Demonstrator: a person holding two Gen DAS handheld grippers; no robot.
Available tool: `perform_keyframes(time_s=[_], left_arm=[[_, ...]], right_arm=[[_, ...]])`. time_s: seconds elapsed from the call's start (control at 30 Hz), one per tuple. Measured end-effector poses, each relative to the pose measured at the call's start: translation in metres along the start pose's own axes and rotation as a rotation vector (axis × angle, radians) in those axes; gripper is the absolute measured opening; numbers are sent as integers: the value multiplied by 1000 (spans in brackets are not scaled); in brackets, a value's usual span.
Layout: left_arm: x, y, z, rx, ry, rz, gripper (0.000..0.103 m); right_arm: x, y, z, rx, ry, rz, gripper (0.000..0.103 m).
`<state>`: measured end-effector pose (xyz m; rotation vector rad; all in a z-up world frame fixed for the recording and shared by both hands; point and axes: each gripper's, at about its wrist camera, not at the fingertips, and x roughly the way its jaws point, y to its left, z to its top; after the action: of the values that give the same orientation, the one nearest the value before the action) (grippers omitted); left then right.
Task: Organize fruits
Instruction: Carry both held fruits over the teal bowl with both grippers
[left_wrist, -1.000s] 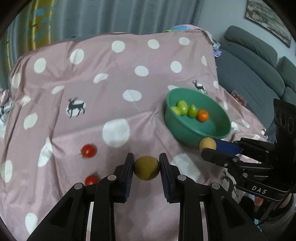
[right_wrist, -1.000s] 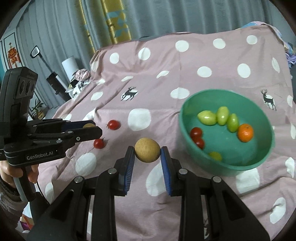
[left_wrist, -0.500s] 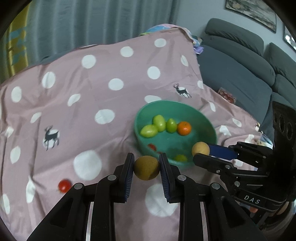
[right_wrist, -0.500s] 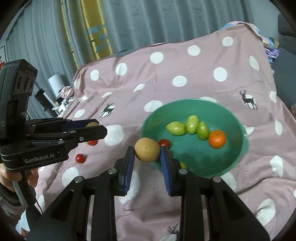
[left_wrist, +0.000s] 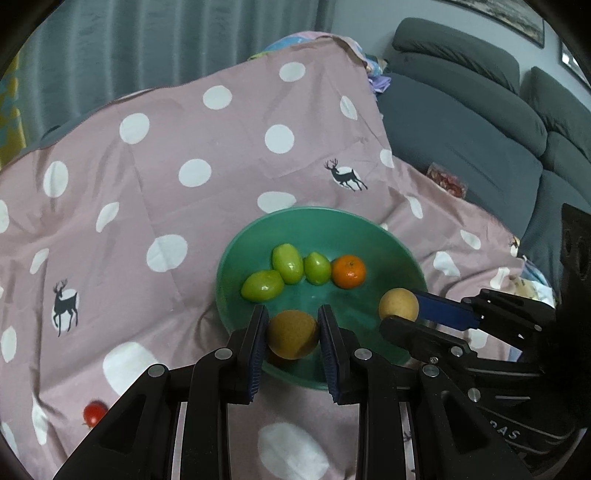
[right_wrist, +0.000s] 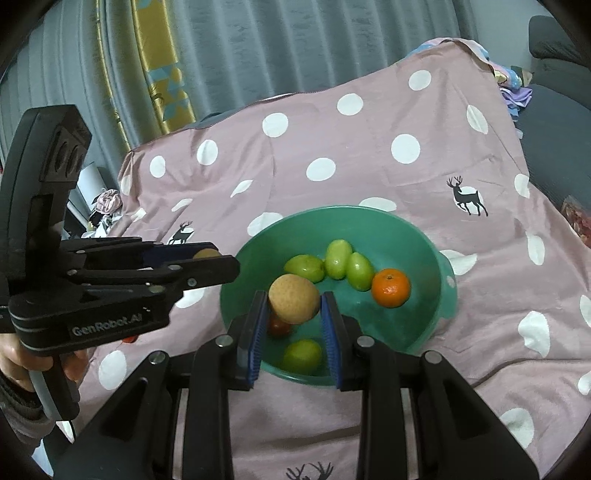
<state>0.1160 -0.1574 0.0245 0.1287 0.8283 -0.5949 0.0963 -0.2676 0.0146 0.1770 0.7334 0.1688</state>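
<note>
Left tongs (left_wrist: 291, 334) clamped on round brownish-yellow fruit (left_wrist: 293, 334), right tongs (right_wrist: 293, 314) clamped on paler round tan fruit (right_wrist: 294, 299), both above green plastic bowl (right_wrist: 439, 266) on pink polka-dot cloth (right_wrist: 332, 140)

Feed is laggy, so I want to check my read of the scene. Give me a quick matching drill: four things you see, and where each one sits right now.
Things:
1. orange mandarin
2. red tomato
3. darker brown fruit
4. paler brown fruit

Places:
A. gripped in the left claw
B. on the spotted cloth, outside the bowl
C. gripped in the right claw
D. lying in the green bowl beside the green fruits

Pairs: 1-D, 2-B, 3-A, 4-C
</note>
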Motion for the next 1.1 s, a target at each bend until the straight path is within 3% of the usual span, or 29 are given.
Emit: perform_keyframes(time_s=[0.37, 1.1], left_arm=[[32, -4, 2, 34, 69, 41, 28], [57, -12, 5, 90, 123, 87, 28]], right_arm=[[13, -10, -3, 7, 23, -14, 30], [24, -20, -4, 37, 30, -15, 30]])
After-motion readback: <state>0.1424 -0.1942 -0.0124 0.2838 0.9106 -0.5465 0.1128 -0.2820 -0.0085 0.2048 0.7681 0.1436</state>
